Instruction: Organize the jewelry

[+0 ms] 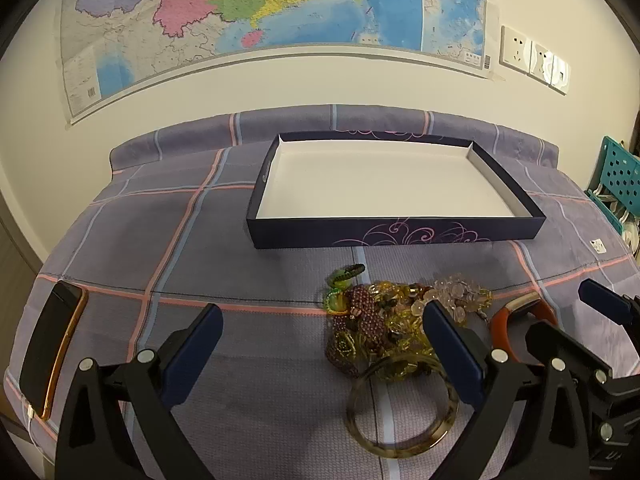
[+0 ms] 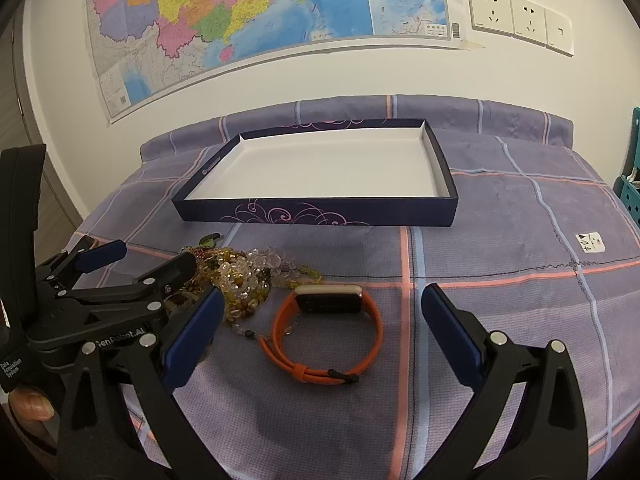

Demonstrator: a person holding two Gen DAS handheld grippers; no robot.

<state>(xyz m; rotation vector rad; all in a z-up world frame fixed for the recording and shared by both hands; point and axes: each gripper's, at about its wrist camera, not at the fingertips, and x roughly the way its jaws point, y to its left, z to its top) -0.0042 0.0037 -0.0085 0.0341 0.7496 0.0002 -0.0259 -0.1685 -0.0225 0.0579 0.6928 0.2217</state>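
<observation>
A shallow dark-blue box with a white inside (image 1: 400,228) (image 2: 320,216) lies empty at the back of the checked cloth. In front of it sits a heap of beaded bracelets (image 1: 380,320) (image 2: 240,276), with a translucent olive bangle (image 1: 400,436) at its near side. An orange-strapped watch (image 2: 324,336) (image 1: 516,320) lies to the right of the heap. My left gripper (image 1: 322,316) is open, its fingers on either side of the heap and bangle, above the cloth. My right gripper (image 2: 322,300) is open around the watch, holding nothing.
A phone in an orange case (image 1: 52,348) lies at the cloth's left edge. A teal perforated rack (image 1: 620,176) stands to the right. A small white label (image 2: 590,242) lies on the cloth. A map and wall sockets (image 2: 516,16) hang behind. A hand (image 2: 32,404) holds the left gripper.
</observation>
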